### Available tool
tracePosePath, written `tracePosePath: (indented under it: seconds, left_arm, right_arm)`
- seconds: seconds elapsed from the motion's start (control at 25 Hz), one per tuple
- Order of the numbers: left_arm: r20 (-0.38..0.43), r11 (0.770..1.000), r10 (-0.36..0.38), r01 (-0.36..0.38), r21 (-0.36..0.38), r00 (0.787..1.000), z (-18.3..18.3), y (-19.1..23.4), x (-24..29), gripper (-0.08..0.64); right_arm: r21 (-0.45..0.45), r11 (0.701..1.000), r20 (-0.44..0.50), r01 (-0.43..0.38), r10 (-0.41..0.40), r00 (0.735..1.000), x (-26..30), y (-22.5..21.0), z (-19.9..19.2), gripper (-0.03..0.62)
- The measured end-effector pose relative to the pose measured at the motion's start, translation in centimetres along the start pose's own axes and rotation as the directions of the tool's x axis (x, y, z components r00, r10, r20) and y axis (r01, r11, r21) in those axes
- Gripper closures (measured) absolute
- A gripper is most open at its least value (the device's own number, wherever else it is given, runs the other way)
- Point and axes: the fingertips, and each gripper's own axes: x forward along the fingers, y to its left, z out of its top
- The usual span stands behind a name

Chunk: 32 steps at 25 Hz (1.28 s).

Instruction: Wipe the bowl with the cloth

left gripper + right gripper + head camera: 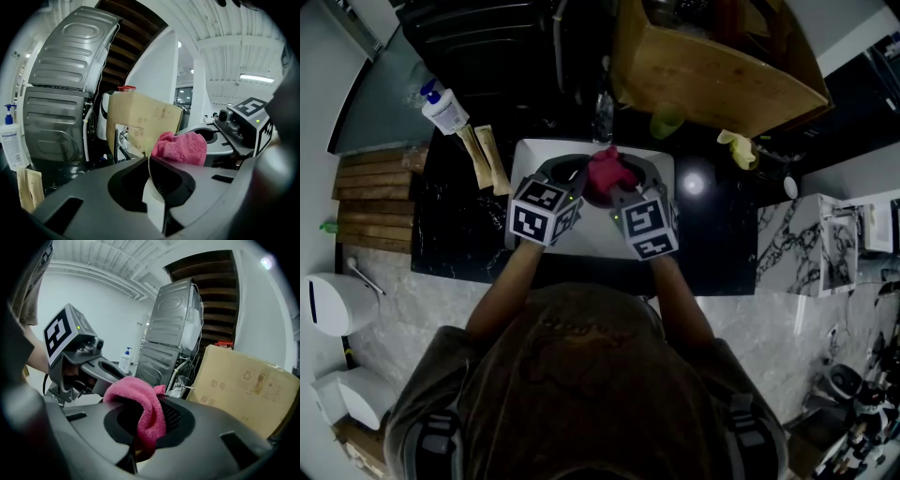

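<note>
The left hand-held gripper (152,180) is pinched on the thin rim of a white bowl (153,204), holding it over the pale sink (525,157) set in the dark surface (455,234). The right hand-held gripper (140,427) is clamped on a fold of the pink cloth (146,406), which bulges out over its jaws, close to the left one. The bowl looks stiff, smooth and light, likely slippery if wet and apt to pivot in an edge grip, so a firm hold on the rim suits it. The cloth is soft and fluffy, and a bunched fold is the best hold, leaving a loose pad free to rub.
</note>
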Motion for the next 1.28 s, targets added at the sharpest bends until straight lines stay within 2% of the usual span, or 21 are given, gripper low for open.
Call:
tracePosePath:
  seconds: [0.16, 0.4, 0.84, 1.28]
  left_arm:
    - [0.009, 1.000, 0.012, -0.012, 0.000, 1.000, 0.2, 0.4, -0.2, 0.534]
    - [0.006, 1.000, 0.022, -0.022, 0.015, 1.000, 0.0, 0.6, -0.1, 0.534]
    - [0.014, 0.999, 0.050, -0.050, 0.007, 0.999, -0.1, 1.4, -0.4, 0.532]
    - [0.021, 0.997, 0.070, -0.070, -0.017, 0.997, -0.2, 2.4, -0.5, 0.531]
  right_arm:
    - [-0.027, 0.999, -0.038, 0.042, -0.043, 0.998, -0.4, -1.2, -0.9, 0.548]
    - [-0.038, 0.999, -0.091, 0.030, -0.033, 0.995, -0.9, -1.5, -2.5, 0.548]
    - [-0.009, 0.999, -0.146, -0.048, 0.046, 0.988, -1.6, 0.4, -4.3, 0.548]
    - [0.054, 0.988, -0.141, -0.146, 0.152, 0.978, -1.3, 3.4, -4.5, 0.548]
